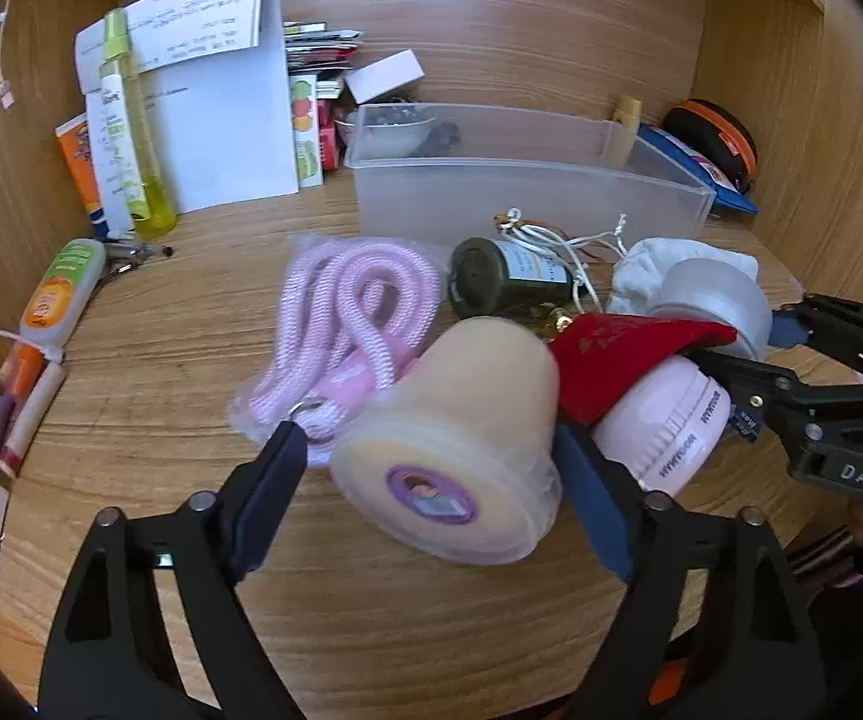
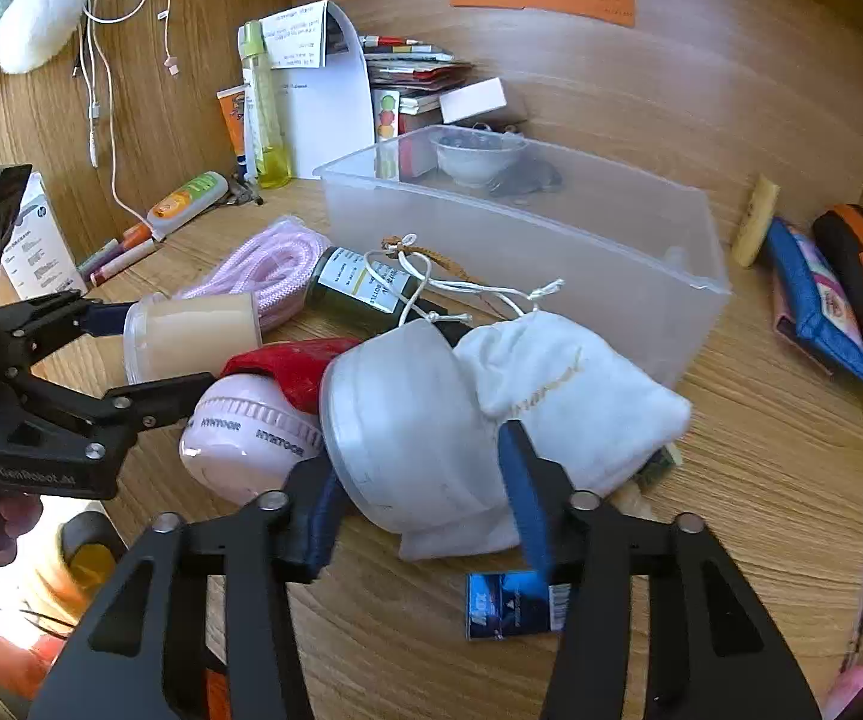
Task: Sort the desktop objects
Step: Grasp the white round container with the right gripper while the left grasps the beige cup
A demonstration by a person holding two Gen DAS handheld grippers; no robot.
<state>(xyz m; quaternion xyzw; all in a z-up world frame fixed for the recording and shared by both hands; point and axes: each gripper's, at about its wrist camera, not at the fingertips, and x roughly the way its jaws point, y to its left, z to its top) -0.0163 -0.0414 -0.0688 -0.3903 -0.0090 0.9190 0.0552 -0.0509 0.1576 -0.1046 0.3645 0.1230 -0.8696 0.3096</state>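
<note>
- Now, on a cluttered wooden table, my left claw stands wide around a beige jar; whether its pads actually press the sides, I cannot tell.
- Lying on its side, the jar points its labelled end toward me, long axis running away toward the clear bin.
- Judged light, rigid and slick in its wrap, it wants a grip across the round body.
- My right claw, half-closed, grips a frosted grey jar beside a soft white pouch.
</note>
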